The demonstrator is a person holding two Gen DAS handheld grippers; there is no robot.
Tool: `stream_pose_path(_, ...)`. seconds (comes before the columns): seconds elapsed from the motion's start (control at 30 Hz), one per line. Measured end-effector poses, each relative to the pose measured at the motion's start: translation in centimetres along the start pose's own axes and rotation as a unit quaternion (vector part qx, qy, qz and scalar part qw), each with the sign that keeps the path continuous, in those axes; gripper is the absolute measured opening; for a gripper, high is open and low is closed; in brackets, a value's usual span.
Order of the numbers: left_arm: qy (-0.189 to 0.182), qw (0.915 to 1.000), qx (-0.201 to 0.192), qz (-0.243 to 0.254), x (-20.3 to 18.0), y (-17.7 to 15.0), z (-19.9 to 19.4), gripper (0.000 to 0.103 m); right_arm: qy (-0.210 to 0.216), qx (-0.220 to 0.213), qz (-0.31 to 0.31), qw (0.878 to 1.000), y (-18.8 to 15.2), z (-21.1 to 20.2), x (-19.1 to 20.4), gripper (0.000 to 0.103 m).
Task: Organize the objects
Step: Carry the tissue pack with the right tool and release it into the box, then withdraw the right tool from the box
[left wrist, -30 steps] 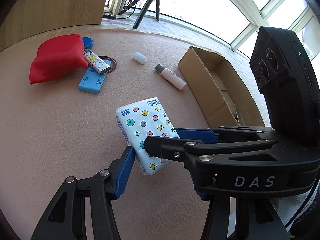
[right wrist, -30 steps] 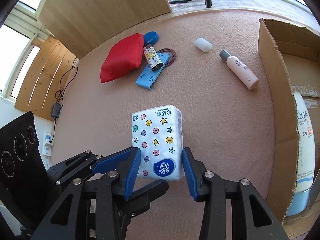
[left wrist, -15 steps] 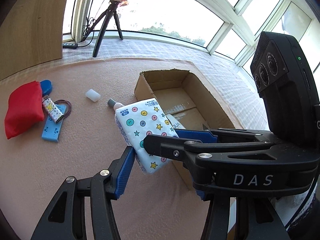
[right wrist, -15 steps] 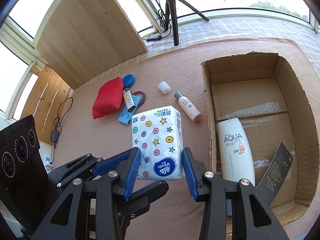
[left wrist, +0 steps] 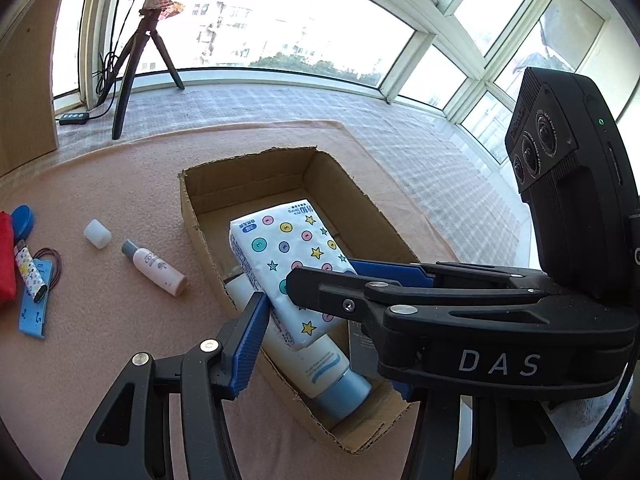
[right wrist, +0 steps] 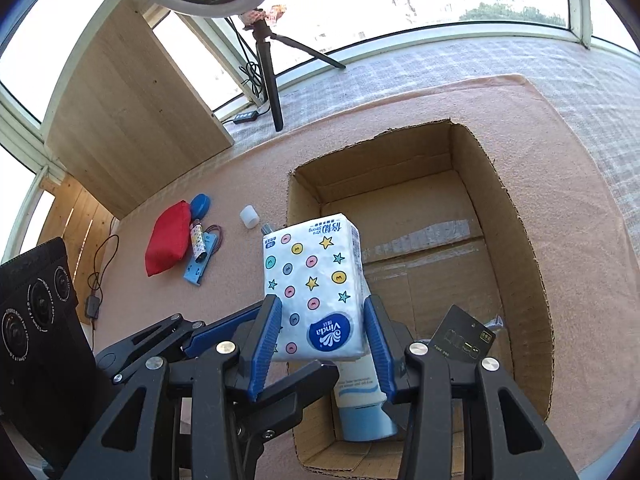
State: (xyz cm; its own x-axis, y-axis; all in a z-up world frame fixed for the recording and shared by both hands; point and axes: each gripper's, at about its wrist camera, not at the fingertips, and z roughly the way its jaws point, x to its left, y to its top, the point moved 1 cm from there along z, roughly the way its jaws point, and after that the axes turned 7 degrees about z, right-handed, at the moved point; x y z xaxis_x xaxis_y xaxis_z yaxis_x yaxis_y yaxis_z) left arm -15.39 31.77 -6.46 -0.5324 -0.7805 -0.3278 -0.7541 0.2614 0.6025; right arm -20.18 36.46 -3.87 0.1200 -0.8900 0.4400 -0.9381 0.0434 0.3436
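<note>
A white tissue pack printed with stars and dots hangs in the air over the near-left part of an open cardboard box. My right gripper is shut on the pack's lower end, one blue pad on each side. My left gripper comes in from the left and grips the same pack across its corner; its right finger is mostly hidden behind the right gripper's black frame. Under the pack, a white and blue sunscreen tube lies in the box.
A black card leans inside the box at the near right. Left of the box, on the pink mat, lie a pink-white bottle, a white cap, a red pouch, a blue lid, a patterned lighter and a blue strip. A tripod stands behind.
Both grippers have carried the tissue pack up off the mat and to the right, from beside the box to above its inside. Their hold on it looks unchanged.
</note>
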Motion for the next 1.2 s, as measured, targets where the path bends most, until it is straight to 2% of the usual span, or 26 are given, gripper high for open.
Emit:
stream_pose_path(0.33, -0.011, 0.9998, 0.013, 0.012, -2.1, 1.0, 3.0, 0.058, -0.017, -0.007, 0.016, 1.0, 0.8, -0.5, -3.2, 0.039)
stream_pose_path(0.4, -0.009, 0.9997, 0.018, 0.012, -2.2, 1.1, 3.3, 0.07, -0.03, -0.012, 0.014, 0.999, 0.9, -0.6, -3.4, 0.04)
stream_pose_path(0.43, -0.005, 0.9997, 0.019, 0.011, -2.3, 1.0, 3.3, 0.08, -0.041, -0.015, 0.012, 0.999, 0.9, -0.7, -3.5, 0.046)
stream_pose_path(0.47, -0.002, 0.9998, 0.017, 0.013, -2.1, 0.9, 3.2, 0.081, -0.051, -0.019, 0.009, 0.998, 0.9, -0.8, -3.5, 0.053)
stream_pose_path(0.53, 0.004, 0.9996, 0.018, 0.02, -2.2, 0.9, 3.1, 0.081, -0.063, -0.03, 0.003, 0.998, 0.8, -1.0, -3.5, 0.059)
stream_pose_path(0.87, 0.018, 0.9996, 0.016, 0.016, -0.2, 0.0, 1.3, 0.081, -0.046, -0.028, 0.014, 0.998, 0.6, -0.9, -2.5, 0.06)
stream_pose_path(1.2, 0.07, 0.9969, 0.01, -0.035, 6.6, -2.0, -3.2, 0.081, -0.039, -0.038, 0.009, 0.998, -0.7, -0.8, 1.0, 0.06)
